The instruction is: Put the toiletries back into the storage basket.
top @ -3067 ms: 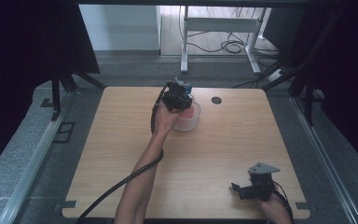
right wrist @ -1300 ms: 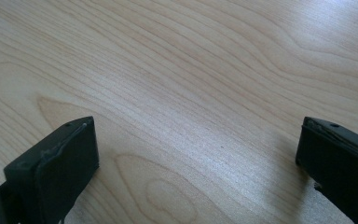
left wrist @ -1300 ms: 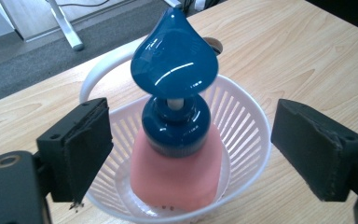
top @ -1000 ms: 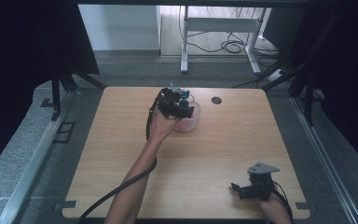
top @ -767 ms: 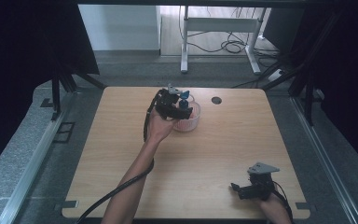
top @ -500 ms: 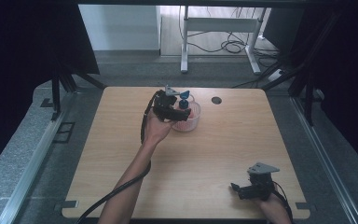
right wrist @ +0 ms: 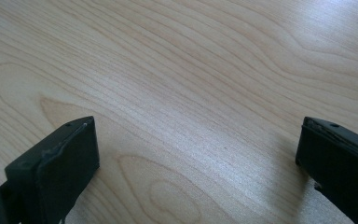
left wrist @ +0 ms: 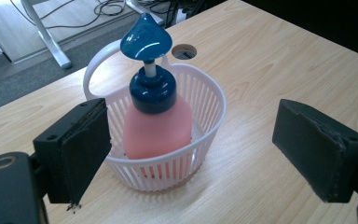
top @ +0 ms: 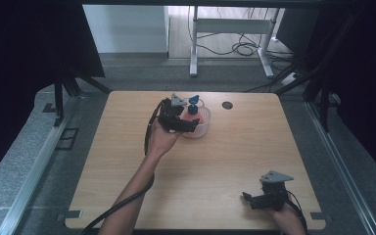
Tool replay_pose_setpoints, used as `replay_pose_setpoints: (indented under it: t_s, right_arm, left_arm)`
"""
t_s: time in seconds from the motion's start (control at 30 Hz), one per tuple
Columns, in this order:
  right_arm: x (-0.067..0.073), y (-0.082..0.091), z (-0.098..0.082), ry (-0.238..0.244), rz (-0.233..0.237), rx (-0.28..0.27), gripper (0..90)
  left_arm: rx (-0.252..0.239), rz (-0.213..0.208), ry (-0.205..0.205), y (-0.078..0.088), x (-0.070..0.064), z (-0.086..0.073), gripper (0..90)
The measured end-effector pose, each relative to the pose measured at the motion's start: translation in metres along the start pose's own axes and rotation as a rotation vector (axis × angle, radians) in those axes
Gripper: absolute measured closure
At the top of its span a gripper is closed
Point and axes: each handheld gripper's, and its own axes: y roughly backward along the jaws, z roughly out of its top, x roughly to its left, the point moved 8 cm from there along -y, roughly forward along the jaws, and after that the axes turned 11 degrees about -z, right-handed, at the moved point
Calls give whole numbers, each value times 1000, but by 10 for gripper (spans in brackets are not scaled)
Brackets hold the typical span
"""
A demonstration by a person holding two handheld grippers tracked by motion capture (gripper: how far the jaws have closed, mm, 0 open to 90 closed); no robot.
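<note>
bottle: pink plastic pump bottle (left wrist: 156, 126) upright in white slatted plastic basket (left wrist: 205, 105)
basket: on light wooden table (top: 127, 161), far middle

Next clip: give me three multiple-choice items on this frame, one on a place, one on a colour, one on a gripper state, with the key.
1. Where is the pink pump bottle with the blue cap?
A. flat on the table
B. upright inside the white slotted plastic basket
C. between the right gripper's jaws

2. What colour is the pump head?
A. blue
B. white
C. green

3. How does the left gripper stand?
A. shut on the basket's handle
B. shut on the bottle
C. open, jaws apart in front of the basket

Key: 1 B, the basket's wall rings the bottle's base. 2 A, it shows glossy blue in the left gripper view. 3 C, both jaws stand wide apart, touching nothing.
</note>
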Motion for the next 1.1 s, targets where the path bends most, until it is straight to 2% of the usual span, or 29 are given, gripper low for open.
replay_pose_setpoints:
  t_s: [0.53,1.1]
  right_arm:
    - [0,0,0,2,-4,0,0]
    - [0,0,0,1,-5,0,0]
  left_arm:
    - [-3,-29,-39,17,-17,-11,110]
    - [5,-38,-79,38,-33,-24,104]
